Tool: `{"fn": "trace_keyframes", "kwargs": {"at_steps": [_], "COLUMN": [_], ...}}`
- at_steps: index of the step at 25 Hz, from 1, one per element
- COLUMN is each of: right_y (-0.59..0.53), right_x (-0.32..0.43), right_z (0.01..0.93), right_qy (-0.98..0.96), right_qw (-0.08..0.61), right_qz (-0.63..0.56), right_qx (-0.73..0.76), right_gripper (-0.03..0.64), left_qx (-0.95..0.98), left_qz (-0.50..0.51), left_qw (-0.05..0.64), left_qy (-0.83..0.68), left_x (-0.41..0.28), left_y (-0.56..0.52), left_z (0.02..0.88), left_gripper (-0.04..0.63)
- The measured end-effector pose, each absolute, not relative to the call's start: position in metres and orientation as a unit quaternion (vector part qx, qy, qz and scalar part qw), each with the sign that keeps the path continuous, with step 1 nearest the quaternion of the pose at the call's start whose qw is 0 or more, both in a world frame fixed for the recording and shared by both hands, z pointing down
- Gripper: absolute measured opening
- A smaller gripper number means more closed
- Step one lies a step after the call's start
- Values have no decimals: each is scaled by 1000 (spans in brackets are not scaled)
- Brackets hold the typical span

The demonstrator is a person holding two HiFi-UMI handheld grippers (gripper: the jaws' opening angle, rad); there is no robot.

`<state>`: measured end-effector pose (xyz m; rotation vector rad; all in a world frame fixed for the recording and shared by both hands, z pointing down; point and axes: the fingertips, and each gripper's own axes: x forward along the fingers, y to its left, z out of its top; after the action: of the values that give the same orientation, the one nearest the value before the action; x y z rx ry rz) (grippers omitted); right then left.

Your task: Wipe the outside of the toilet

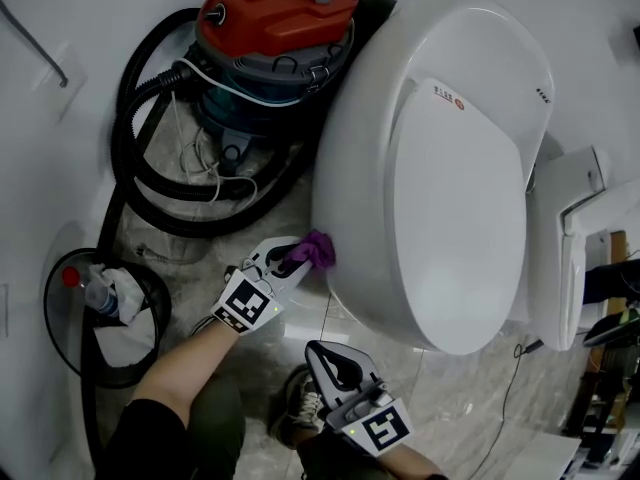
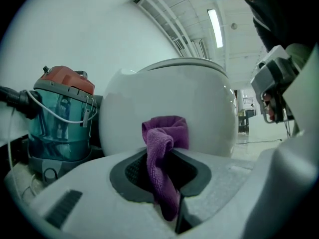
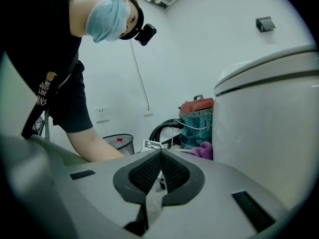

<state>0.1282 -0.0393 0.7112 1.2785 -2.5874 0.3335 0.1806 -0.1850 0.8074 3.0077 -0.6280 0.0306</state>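
A white toilet (image 1: 440,158) with its lid down fills the right of the head view. My left gripper (image 1: 292,263) is shut on a purple cloth (image 1: 315,250), which presses against the lower left side of the bowl. In the left gripper view the purple cloth (image 2: 164,148) hangs between the jaws, right in front of the toilet bowl (image 2: 199,108). My right gripper (image 1: 325,356) is held low and back from the toilet, shut with nothing in it. The right gripper view shows the toilet (image 3: 269,113) at its right and the cloth (image 3: 203,150) ahead.
A red and teal vacuum cleaner (image 1: 270,48) with a black hose (image 1: 135,158) stands left of the toilet. A black wire waste bin (image 1: 100,318) with a bottle and paper sits at the lower left. A person's shoe (image 1: 303,400) rests on the marble floor (image 1: 470,398).
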Motion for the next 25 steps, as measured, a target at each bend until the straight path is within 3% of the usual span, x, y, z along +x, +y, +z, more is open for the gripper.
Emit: {"fn": "trace_keyframes", "kwargs": {"at_steps": [11,21,25], "right_y": [-43,-38,-31], "right_x": [123,114,121], "right_z": [711,709,717], "right_qy": [-893,-900,-895], "right_qw": [117,124,134], "right_qz": [111,103,115], "right_qx": [420,405,409], "right_gripper": [-2,-2,-2], "left_qx": [968,945,941], "left_qz": [64,107,81], "left_qw": [28,88,103], "left_qy": [-240,-297,-312], "left_x": [183,190,187], "left_y": [-284,-383,-388], "left_z": [813,812,812], "left_gripper": [67,67,67]}}
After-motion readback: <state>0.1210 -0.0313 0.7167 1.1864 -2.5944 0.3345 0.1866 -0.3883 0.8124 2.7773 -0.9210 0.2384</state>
